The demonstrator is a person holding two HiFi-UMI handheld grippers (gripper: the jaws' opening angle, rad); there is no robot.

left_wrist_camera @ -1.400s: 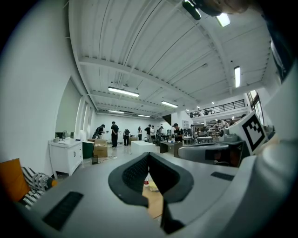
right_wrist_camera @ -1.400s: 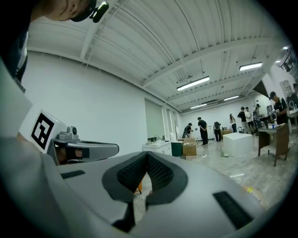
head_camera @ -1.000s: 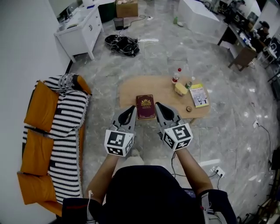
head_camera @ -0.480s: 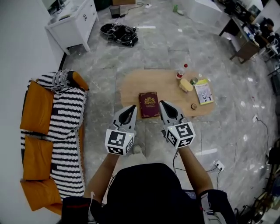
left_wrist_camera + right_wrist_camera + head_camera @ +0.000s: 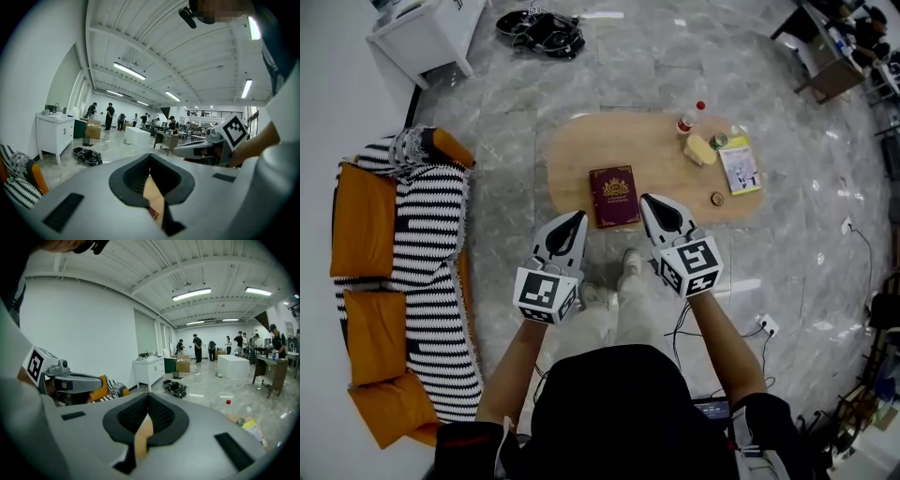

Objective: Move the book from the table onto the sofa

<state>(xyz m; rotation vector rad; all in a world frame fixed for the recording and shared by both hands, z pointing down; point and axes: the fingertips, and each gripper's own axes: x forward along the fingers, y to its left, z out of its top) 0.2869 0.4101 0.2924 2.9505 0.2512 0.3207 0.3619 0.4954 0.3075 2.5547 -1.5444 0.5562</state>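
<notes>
Book (image 5: 614,196), dark red w/ gold emblem, lies flat on the near side of oval wood table (image 5: 581,155), untouched. Left gripper (image 5: 574,218) and right gripper (image 5: 649,202) hang at the table's near edge, one either side of the book, tips fwd. Both prs of jaws pressed together, nothing clamped. Sofa (image 5: 361,220), orange w/ black-white striped throw, well apart at person's left. Table's far right end: bottle (image 5: 687,120), yellow booklet (image 5: 741,167).
</notes>
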